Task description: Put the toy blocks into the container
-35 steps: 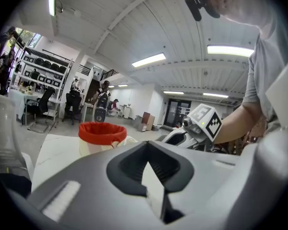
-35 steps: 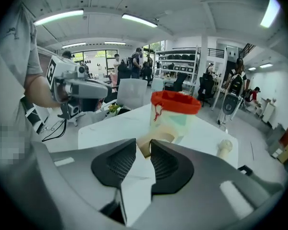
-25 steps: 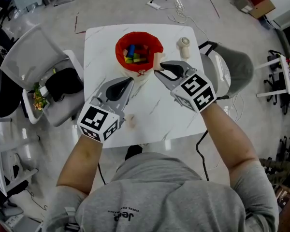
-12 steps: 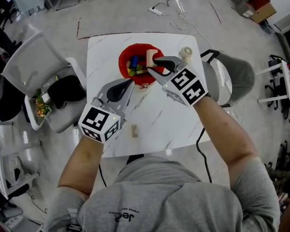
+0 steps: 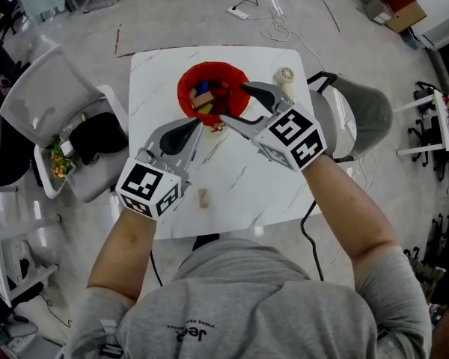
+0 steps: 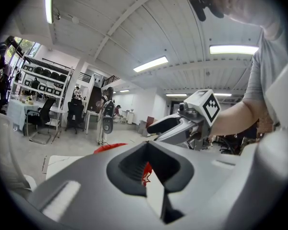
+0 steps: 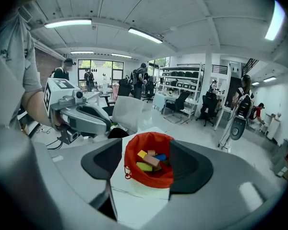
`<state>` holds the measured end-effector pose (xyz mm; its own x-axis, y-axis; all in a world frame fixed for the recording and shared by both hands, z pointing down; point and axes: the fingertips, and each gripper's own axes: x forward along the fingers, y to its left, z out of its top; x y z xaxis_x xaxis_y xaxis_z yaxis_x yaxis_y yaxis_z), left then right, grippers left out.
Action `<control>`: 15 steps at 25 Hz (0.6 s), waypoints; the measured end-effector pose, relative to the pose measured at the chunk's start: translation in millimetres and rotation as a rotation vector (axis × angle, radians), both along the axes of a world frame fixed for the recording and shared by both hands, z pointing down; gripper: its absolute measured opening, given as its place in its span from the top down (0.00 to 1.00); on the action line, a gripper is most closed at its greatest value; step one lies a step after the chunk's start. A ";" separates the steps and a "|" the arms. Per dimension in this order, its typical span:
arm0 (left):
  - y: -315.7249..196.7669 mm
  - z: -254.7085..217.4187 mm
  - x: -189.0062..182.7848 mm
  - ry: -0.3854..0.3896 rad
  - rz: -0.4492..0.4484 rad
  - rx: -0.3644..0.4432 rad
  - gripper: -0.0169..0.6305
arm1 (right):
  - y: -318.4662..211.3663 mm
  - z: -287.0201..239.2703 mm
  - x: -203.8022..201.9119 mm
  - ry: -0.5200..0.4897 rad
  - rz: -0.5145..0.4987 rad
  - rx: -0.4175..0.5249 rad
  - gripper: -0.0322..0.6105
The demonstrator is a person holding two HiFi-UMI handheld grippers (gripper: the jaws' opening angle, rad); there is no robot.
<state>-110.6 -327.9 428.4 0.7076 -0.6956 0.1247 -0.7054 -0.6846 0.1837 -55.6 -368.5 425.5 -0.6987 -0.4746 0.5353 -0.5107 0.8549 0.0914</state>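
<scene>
Right fingers (image 7: pixel 189 169) are spreading apart as we speak, and there's nothing between them: the right gripper (image 5: pixel 236 102) hangs over the red container (image 7: pixel 151 178) with only the opening below. In there sits a jumble of toy blocks (image 7: pixel 151 161), yellow, green, blue and tan.

Over to the left fingers (image 6: pixel 129 164): drawn together on nothing, though whether the tips quite touch is hard to say from this angle. The left gripper (image 5: pixel 197 126) waits just short of the container's near side.

One loose block (image 5: pixel 203 198) lies flat on the white table (image 5: pixel 269 178), near the front edge and well apart from the container, close by the left gripper's marker cube. That looks like the one left to fetch.

It should handle easily: small, stiff and light, probably smooth-faced wood. Best bet is to pinch it across its two long flat sides near the middle, so it can't pivot. The container looks like soft cloth, so its rim could fold if a gripper brushes it; better to release from above.
</scene>
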 end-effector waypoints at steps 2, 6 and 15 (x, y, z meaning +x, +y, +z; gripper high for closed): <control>4.9 2.5 -1.8 0.000 -0.008 -0.004 0.90 | 13.7 -1.2 -2.6 -0.024 -0.018 -0.011 0.51; 19.0 15.0 -11.0 -0.001 -0.034 -0.027 0.90 | 52.9 15.7 -16.3 -0.032 -0.096 -0.028 0.51; 82.9 63.9 -31.3 -0.003 -0.103 -0.128 0.90 | 154.7 109.5 -51.5 0.048 -0.298 -0.174 0.46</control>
